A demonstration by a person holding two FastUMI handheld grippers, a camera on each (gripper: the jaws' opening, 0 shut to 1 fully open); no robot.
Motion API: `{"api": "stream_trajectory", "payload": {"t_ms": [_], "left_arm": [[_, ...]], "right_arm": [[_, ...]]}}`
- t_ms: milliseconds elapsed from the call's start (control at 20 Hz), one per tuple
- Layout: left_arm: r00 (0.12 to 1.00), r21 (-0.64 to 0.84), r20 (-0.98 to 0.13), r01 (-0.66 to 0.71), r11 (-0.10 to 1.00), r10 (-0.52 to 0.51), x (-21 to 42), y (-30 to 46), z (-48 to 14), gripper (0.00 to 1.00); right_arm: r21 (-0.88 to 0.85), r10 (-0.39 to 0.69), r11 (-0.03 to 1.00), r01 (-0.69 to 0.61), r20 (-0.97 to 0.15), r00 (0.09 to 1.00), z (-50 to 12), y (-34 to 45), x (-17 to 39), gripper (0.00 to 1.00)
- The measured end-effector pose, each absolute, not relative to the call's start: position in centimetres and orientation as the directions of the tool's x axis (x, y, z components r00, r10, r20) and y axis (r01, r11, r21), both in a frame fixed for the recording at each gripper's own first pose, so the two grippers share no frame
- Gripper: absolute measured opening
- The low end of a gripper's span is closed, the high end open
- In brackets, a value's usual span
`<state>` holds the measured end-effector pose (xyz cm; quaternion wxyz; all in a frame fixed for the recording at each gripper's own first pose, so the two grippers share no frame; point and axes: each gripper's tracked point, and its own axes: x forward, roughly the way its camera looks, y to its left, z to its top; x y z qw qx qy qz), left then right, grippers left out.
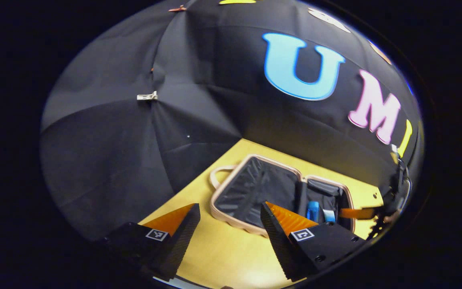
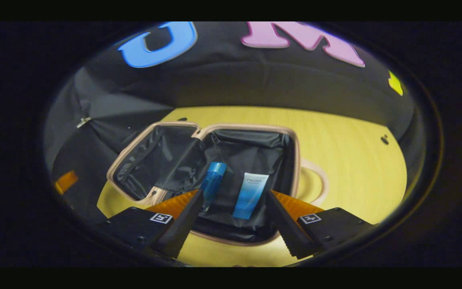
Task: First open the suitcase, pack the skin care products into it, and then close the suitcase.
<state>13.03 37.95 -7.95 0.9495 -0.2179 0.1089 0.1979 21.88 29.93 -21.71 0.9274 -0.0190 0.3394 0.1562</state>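
Nearest the lens in the left gripper view, the left gripper (image 1: 229,222) hangs with its jaws spread wide and nothing between them, over the yellow tabletop (image 1: 231,257) just short of the suitcase's near rim. Beyond it the small pink-trimmed suitcase (image 1: 255,230) lies opened flat, both black-lined halves facing up, its loop handle (image 1: 217,174) off the left half. The right half holds a blue bottle (image 1: 313,210) and, just beside it, a white-and-blue tube (image 1: 329,215). Farther right, one finger of the other gripper reaches toward that half.

In the right gripper view, the right gripper (image 2: 235,218) is likewise parted and empty, poised above the half that holds the products. The suitcase (image 2: 112,170) shows its empty half to the left, then the blue bottle (image 2: 213,180), then the tube (image 2: 251,194), with the handle (image 2: 315,180) at the far right on the table (image 2: 355,160).

Packing looks finished; closing the case is what remains. The risks as I judge them: both products lie loose and unstrapped, so swinging either half over quickly could roll the bottle toward the hinge or rim, where it would jam the closing edge. A grip on the slack lining instead of the rigid trim would slip, and the light case may skid across the smooth table.
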Motion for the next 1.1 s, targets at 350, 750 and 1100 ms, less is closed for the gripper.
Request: {"api": "stream_trajectory", "payload": {"t_ms": [350,750,1100], "left_arm": [[0.902,-0.505,-0.351,-0.410,0.759,0.253,23.3,46.4,-10.8,0.94],[0.896,-0.749,-0.444,-0.381,0.541,0.015,32.6,47.7,-17.0,0.93],[0.883,-0.779,-0.468,-0.402,0.481,-0.021,33.7,47.2,-18.9,0.12]], "right_arm": [[-0.019,0.235,0.958,-0.288,-0.526,0.817,-17.8,22.1,13.4,0.98],[-0.085,0.074,0.985,-0.151,-0.586,0.807,-18.8,14.2,6.5,0.98],[-0.079,0.016,0.994,-0.078,-0.595,0.803,-19.4,11.3,5.7,0.98]]}}
